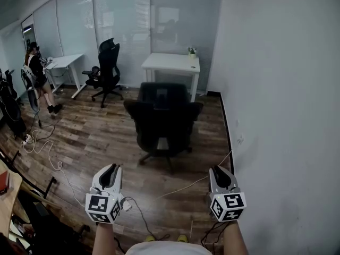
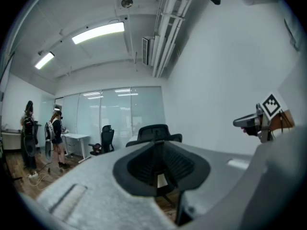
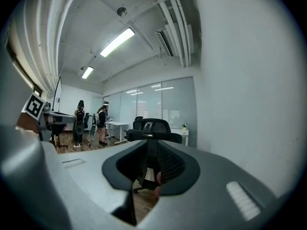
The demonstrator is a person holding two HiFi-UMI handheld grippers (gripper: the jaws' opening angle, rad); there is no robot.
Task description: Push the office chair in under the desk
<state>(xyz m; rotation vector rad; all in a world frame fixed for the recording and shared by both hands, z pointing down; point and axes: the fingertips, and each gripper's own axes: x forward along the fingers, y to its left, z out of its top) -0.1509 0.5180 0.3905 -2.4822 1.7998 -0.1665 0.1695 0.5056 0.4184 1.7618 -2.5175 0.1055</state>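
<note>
A black office chair [image 1: 163,121] stands on the wood floor with its back toward me, a short way out from the white desk [image 1: 171,64] against the glass wall. My left gripper [image 1: 110,169] and right gripper [image 1: 219,171] hover low in the near foreground, well short of the chair and touching nothing. In the left gripper view the chair [image 2: 154,131] shows beyond the left gripper [image 2: 160,174], whose jaws stand slightly apart with nothing between them. The right gripper view shows the same chair [image 3: 154,127] past the right gripper [image 3: 152,169], which is also narrowly open and empty.
A white wall [image 1: 281,116] runs close along the right. A second black chair [image 1: 106,70] and another white desk [image 1: 64,62] stand at the back left, with a person [image 1: 37,76] beside them. Cables [image 1: 48,153] trail over the floor at left and near my feet.
</note>
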